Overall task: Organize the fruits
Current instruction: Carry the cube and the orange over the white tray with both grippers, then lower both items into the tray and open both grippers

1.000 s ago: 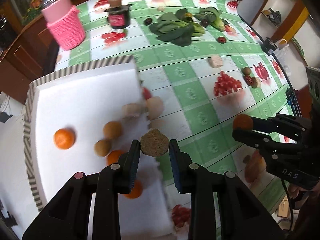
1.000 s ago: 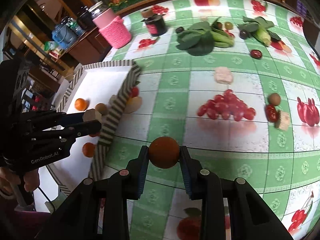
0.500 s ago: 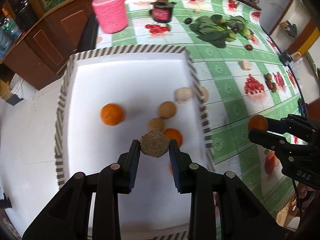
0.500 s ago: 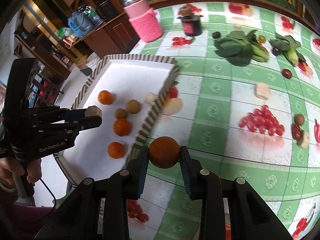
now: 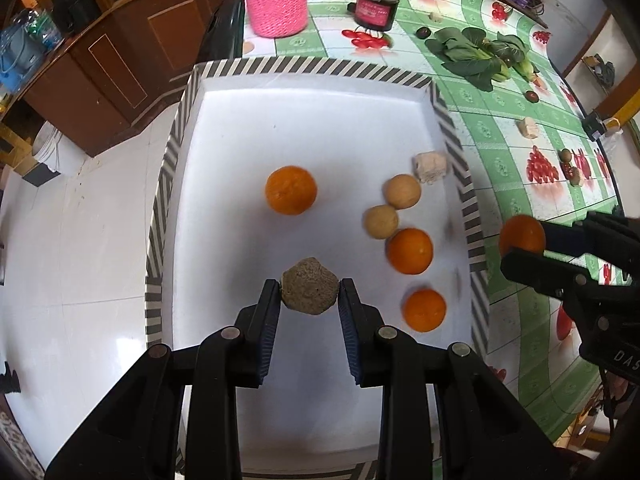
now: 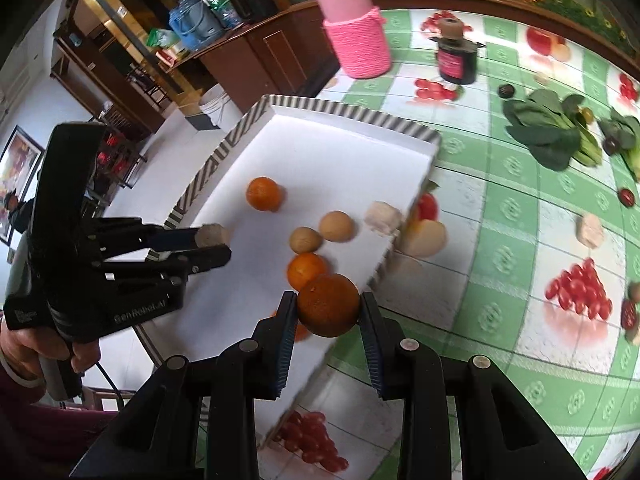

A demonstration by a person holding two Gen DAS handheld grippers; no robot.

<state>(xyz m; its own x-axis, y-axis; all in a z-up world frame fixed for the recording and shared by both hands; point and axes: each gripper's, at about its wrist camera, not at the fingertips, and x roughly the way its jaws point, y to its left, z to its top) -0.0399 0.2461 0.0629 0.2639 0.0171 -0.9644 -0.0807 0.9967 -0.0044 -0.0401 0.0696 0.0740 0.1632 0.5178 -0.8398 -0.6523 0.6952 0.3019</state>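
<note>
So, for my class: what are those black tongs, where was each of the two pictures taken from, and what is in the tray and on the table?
There is no robot here. A person holds two hand-held grippers, each with a camera looking along its fingers. One picture is from the left gripper, which pinches a rough brown lump above the striped tray. The other is from the right gripper, which pinches an orange over the tray's edge. Each gripper also shows in the other's picture. In the tray lie three oranges, two tan round fruits and a pale cube. On the green checked tablecloth are leafy greens, a pink knitted jar and a dark bottle.
</note>
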